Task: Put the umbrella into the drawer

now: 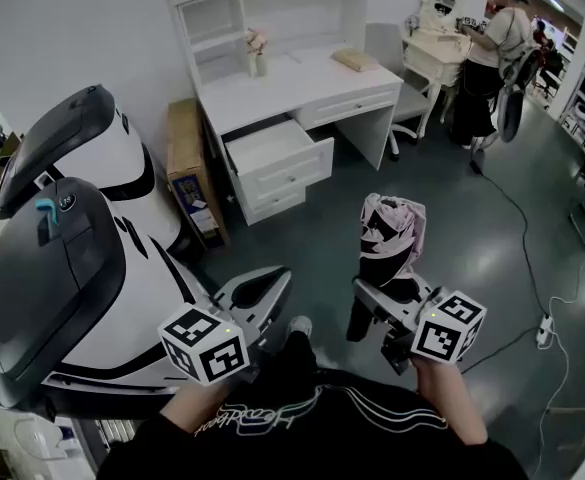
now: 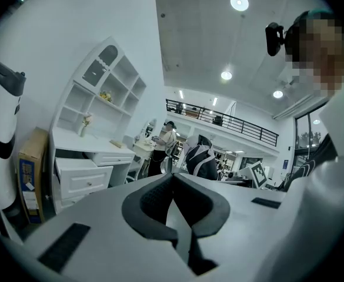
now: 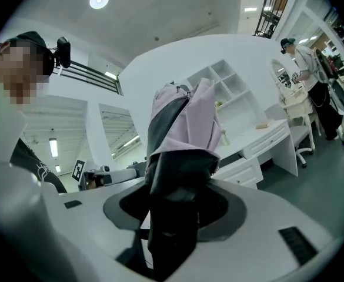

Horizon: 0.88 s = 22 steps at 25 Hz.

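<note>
A folded pink-and-black umbrella (image 1: 390,236) stands upright in my right gripper (image 1: 380,290), which is shut on its dark lower end. In the right gripper view the umbrella (image 3: 183,134) fills the space between the jaws of this gripper (image 3: 174,204). My left gripper (image 1: 264,293) is held beside it, shut with nothing in it; its pads meet at the tip in the left gripper view (image 2: 173,180). The white desk (image 1: 302,80) stands ahead across the floor, its upper drawer (image 1: 272,148) pulled open. This drawer (image 2: 82,178) also shows at the left of the left gripper view.
A large white-and-dark machine (image 1: 72,258) fills the left side. A cardboard box (image 1: 185,163) leans beside the desk. A person (image 1: 492,53) stands at a dressing table at the back right, near a chair (image 1: 400,78). A cable (image 1: 527,248) and power strip (image 1: 545,330) lie on the floor.
</note>
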Each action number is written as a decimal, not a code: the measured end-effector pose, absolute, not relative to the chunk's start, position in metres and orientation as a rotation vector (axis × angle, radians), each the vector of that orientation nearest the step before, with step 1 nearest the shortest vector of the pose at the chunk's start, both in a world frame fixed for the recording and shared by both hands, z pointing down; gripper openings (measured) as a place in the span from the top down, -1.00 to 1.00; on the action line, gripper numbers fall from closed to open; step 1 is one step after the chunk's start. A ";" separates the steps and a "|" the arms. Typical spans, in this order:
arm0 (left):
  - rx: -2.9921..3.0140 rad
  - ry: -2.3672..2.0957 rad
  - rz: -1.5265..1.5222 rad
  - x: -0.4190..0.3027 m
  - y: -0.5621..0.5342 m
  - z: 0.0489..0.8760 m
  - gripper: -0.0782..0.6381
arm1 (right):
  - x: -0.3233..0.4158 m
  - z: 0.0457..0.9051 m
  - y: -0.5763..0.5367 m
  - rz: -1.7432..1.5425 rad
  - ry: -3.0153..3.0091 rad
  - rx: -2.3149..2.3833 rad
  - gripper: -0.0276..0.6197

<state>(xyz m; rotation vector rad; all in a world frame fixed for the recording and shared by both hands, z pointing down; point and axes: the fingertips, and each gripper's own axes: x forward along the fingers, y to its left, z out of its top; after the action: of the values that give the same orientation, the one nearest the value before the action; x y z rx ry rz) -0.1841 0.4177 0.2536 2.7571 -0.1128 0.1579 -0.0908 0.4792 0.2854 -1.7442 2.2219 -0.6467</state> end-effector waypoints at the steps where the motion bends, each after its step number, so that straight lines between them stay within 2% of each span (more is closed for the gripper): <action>1: 2.755 -0.113 0.157 -0.181 0.415 0.258 0.73 | -0.087 0.289 0.476 -0.648 2.222 -1.743 0.24; 11: 2.706 -0.109 0.164 -0.121 0.328 0.280 0.73 | -0.030 0.313 0.394 -0.724 2.218 -1.744 0.24; 22: 2.630 -0.139 0.254 -0.004 0.120 0.309 0.73 | 0.084 0.346 0.190 -0.884 2.179 -1.717 0.24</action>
<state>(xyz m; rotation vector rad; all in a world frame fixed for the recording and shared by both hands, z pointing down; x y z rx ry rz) -0.0039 0.1205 0.3094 2.6300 -0.1385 0.2541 0.0838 0.1896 0.3462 -1.7169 2.1791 -0.8838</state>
